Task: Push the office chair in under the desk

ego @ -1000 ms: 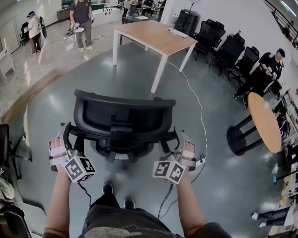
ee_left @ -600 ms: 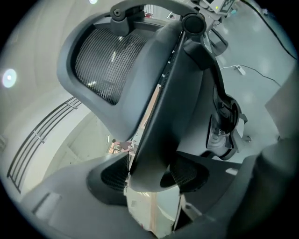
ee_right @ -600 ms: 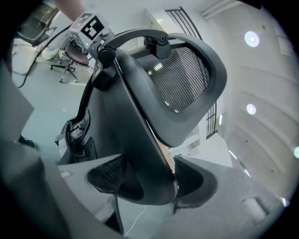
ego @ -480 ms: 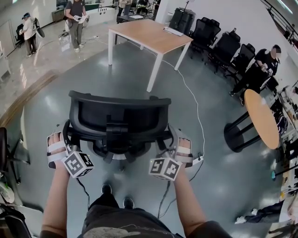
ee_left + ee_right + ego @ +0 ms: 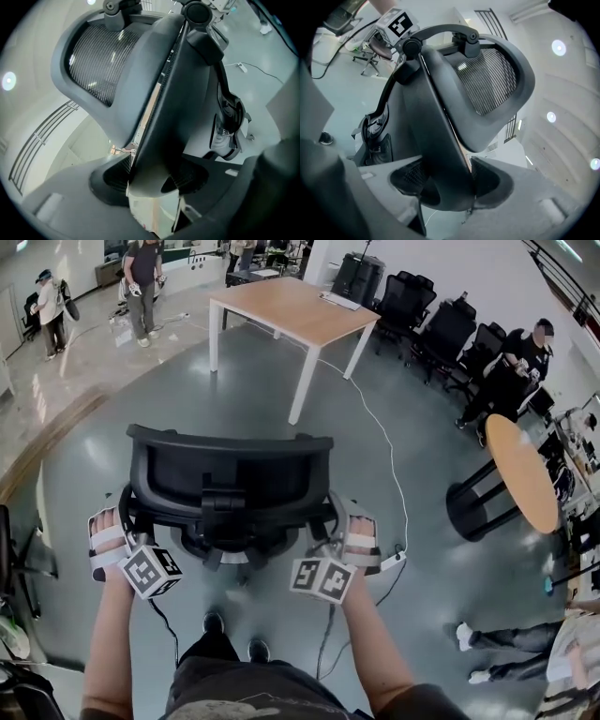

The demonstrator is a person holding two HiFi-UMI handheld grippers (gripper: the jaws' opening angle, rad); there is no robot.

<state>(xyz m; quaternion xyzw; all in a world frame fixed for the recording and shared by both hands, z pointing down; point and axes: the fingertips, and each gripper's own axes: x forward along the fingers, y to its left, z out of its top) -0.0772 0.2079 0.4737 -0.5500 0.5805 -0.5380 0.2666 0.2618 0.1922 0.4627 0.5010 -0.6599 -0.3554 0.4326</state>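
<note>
The black mesh-backed office chair [image 5: 230, 474] stands right in front of me with its back toward me. The wooden desk with white legs [image 5: 291, 310] is farther off, beyond it. My left gripper [image 5: 127, 514] is at the back's left side and my right gripper [image 5: 339, 518] at its right side. In the left gripper view a black bar of the chair's frame [image 5: 161, 108] runs between the closing jaws of the left gripper [image 5: 154, 176], filling the gap. In the right gripper view the closing jaws of the right gripper [image 5: 450, 180] likewise hold a frame bar [image 5: 440, 122].
A white cable [image 5: 398, 474] runs over the grey floor to a power strip [image 5: 394, 559] by the chair's right. A round wooden table [image 5: 525, 474] stands at right, a row of black chairs [image 5: 441, 324] behind. People stand at the back left and at the right [image 5: 511, 371].
The chair and both grippers have shifted slightly left in view, and the desk too. A person's legs have come into view at the bottom right.
</note>
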